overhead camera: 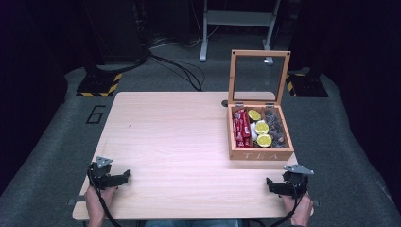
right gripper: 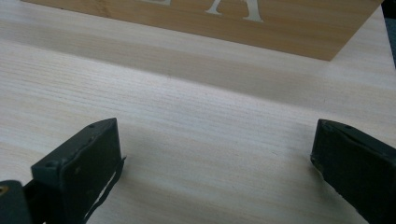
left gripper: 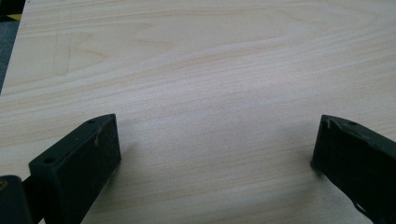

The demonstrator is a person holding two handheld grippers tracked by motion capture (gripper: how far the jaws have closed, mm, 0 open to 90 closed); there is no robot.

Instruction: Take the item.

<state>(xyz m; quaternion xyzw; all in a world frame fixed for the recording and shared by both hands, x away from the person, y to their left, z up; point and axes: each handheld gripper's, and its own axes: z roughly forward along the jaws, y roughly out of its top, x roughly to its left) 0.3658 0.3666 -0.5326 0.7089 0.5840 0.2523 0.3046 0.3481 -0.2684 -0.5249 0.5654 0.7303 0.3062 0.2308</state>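
A wooden tea box (overhead camera: 258, 153) marked TEA stands on the right half of the table with its glass lid (overhead camera: 259, 77) raised upright. Inside lie red packets (overhead camera: 241, 127) on the left, yellow-green round items (overhead camera: 261, 126) in the middle and dark pieces (overhead camera: 276, 128) on the right. My left gripper (overhead camera: 113, 178) rests at the table's near left corner, open, with bare wood between its jaws (left gripper: 215, 140). My right gripper (overhead camera: 279, 185) sits at the near right, just in front of the box, open with nothing between its jaws (right gripper: 215, 140). The box front (right gripper: 280, 23) fills the top of the right gripper view.
The light wooden table (overhead camera: 179, 142) has wide bare room left of the box. Grey carpet surrounds it, with cables (overhead camera: 179, 66), stand bases with yellow-black tape (overhead camera: 99, 85) and a white frame (overhead camera: 236, 23) behind the far edge.
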